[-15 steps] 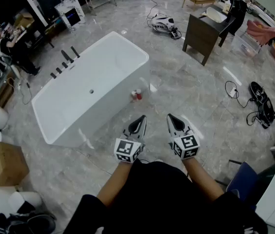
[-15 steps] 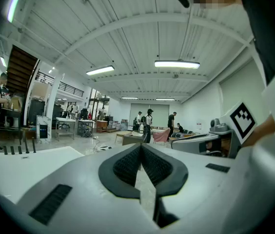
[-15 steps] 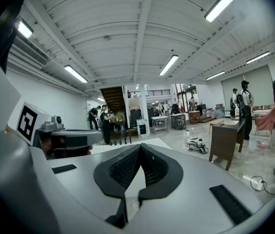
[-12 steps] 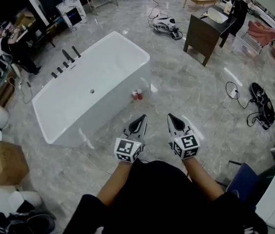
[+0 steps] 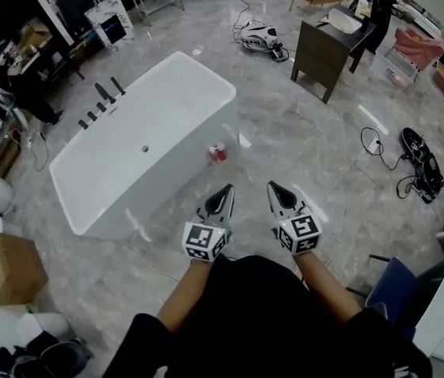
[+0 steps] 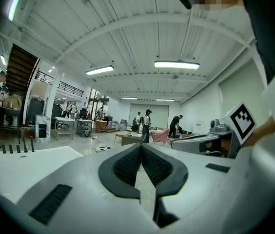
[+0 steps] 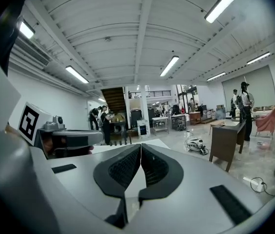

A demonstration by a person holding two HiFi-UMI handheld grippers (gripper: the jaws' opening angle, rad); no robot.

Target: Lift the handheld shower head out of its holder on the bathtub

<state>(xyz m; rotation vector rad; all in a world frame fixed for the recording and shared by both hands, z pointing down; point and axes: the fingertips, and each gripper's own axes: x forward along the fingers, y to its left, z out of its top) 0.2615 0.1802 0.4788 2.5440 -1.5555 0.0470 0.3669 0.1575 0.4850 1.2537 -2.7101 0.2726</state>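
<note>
Tools nearest: left tool [image 5: 223, 191] and right tool [image 5: 275, 189] side by side before the person's body, each pressed together, empty. Beyond, white bathtub [image 5: 206, 132] on the floor; dark shower head fittings [image 5: 103, 95] stand on its far rim, well apart from both.

Glossy white rectangular bathtub [image 5: 167, 116]; black tap fittings [image 5: 104, 99]. Grey-veined marble tile floor [image 5: 301, 148]. Dark brown wooden cabinet [image 5: 326, 52]. Tan cardboard box [image 5: 11, 266]. Pink cloth [image 5: 417, 47]. Left gripper [image 5: 226, 190] and right gripper [image 5: 274, 187]: grey shells, black ribbed pads [image 6: 127, 165], black-and-white marker cubes [image 5: 204, 241].
</note>
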